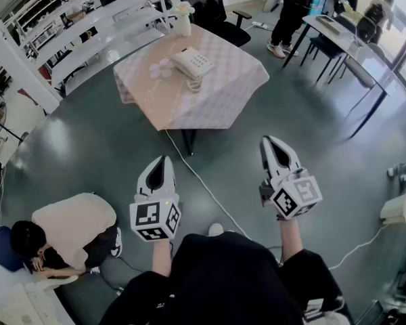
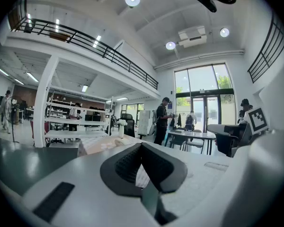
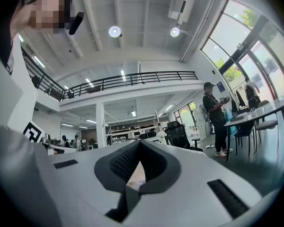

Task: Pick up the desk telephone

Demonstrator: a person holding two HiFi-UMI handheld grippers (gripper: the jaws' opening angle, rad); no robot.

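Note:
A white desk telephone (image 1: 192, 63) with a coiled cord lies on a table with a pale checked cloth (image 1: 216, 93), well ahead of me in the head view. My left gripper (image 1: 164, 159) and my right gripper (image 1: 268, 141) are held side by side over the floor, far short of the table. Both are shut with nothing between the jaws. In the left gripper view my left gripper (image 2: 141, 145) points at the table's edge (image 2: 102, 144). In the right gripper view my right gripper (image 3: 139, 143) points roughly level, and the cloth shows only through the notch between its jaws.
A white vase of flowers (image 1: 183, 19) and a white flower ornament (image 1: 162, 68) share the table. A cable (image 1: 203, 181) trails from it across the floor. A person crouches at lower left (image 1: 64, 232). An office chair (image 1: 213, 9), shelving (image 1: 88, 26), desks (image 1: 338, 39) and a standing person (image 1: 294, 12) lie beyond.

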